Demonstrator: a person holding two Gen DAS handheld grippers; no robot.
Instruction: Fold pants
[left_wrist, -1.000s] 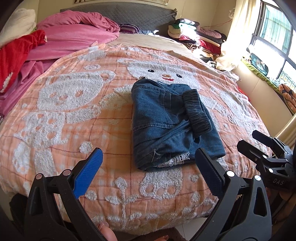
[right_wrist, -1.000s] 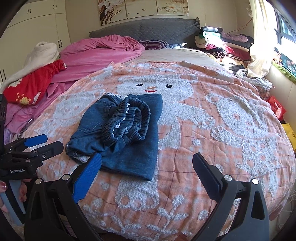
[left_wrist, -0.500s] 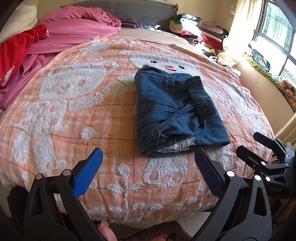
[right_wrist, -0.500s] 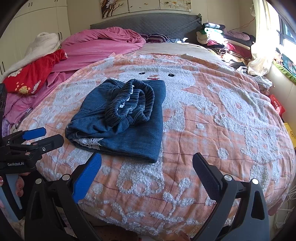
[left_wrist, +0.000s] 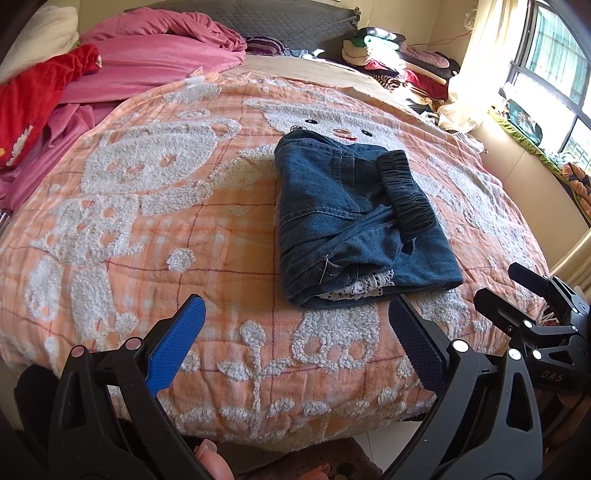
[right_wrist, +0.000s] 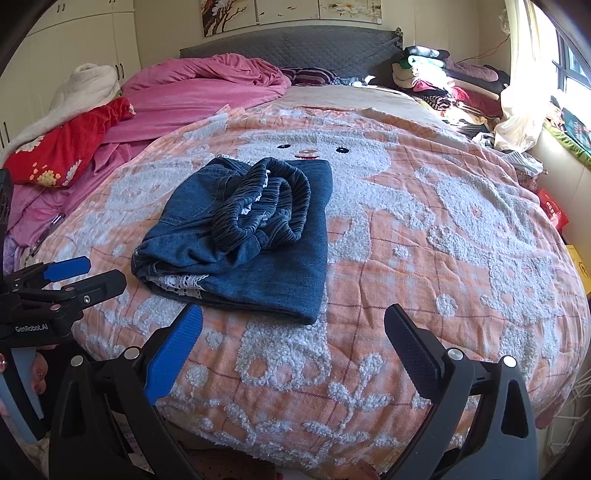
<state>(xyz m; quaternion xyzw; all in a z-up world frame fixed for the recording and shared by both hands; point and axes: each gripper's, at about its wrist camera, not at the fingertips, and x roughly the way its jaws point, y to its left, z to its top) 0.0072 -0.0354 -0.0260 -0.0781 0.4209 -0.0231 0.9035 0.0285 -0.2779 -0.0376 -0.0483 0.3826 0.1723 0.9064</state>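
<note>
Basically done: both hand-held grippers, left (left_wrist: 295, 341) and right (right_wrist: 291, 338), had backed off further from the bed, jaws apart and empty; folded pants (left_wrist: 354, 221) lay on the blanket (left_wrist: 147, 221).

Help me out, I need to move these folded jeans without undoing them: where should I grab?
Likely the near folded edge of the jeans, approached low from the bed's foot where both grippers sit open: left, right. Layers stack there; the loose elastic waistband on top would unroll.
</note>
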